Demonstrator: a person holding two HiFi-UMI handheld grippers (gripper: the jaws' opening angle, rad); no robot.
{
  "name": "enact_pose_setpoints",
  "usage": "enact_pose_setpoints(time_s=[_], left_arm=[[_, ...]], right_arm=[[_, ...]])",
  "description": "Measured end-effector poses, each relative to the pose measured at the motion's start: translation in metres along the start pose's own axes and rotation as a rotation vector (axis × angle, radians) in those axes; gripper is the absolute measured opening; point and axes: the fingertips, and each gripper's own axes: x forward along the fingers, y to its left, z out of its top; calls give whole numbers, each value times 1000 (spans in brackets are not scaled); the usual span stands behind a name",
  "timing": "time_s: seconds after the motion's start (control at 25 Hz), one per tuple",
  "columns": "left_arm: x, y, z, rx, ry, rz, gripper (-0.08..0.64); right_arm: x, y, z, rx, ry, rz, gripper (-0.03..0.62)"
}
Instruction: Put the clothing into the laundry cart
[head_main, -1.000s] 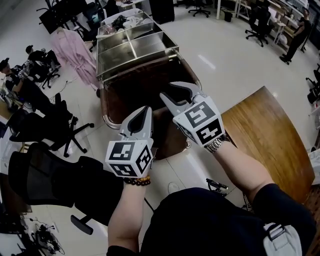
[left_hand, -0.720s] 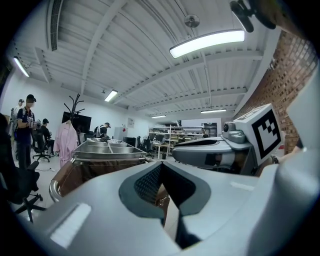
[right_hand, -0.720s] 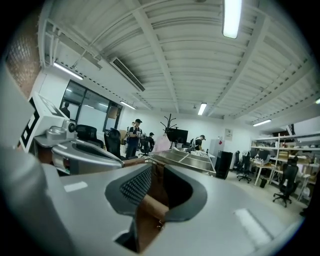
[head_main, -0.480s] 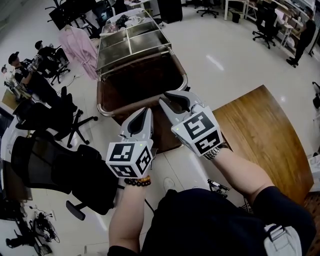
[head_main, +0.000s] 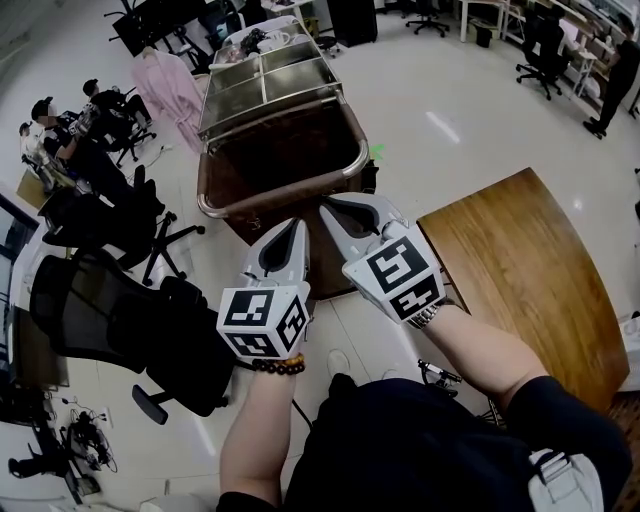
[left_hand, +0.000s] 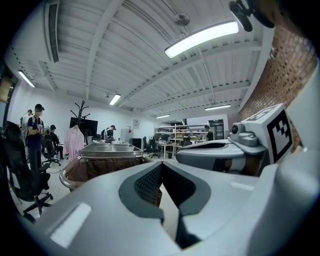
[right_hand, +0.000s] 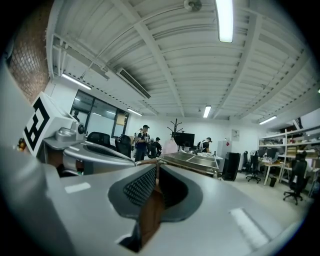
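The laundry cart (head_main: 352, 150) has a metal rim and a brown liner, and its bin looks dark and empty. Metal trays (head_main: 265, 80) cover its far end. Both grippers are held level, side by side, just short of the cart's near wall. My left gripper (head_main: 297, 224) is shut with nothing in it. My right gripper (head_main: 326, 204) has just been closing and its jaws now meet on nothing. A pink garment (head_main: 170, 90) hangs beyond the cart on the left. The left gripper view shows the cart (left_hand: 95, 160) ahead of the shut tips (left_hand: 160, 163).
A wooden table (head_main: 520, 270) stands to the right. Black office chairs (head_main: 110, 320) crowd the left, with seated people (head_main: 60, 130) behind them. More chairs and desks (head_main: 545, 45) stand far right. Pale floor (head_main: 450, 120) surrounds the cart.
Both grippers have drawn back from over the cart's bin to just before its near wall. The right gripper's jaws, slightly apart earlier, have come together.
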Motion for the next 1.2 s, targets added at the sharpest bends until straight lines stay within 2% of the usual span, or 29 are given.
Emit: enact_pose_setpoints(time_s=[0.88, 1.2], left_arm=[[-42, -48, -9, 81, -41, 34, 3], [-49, -48, -5, 94, -57, 48, 3]], right_arm=[[-59, 38, -9, -5, -62, 13, 0], [-58, 45, -7, -6, -59, 23, 0]])
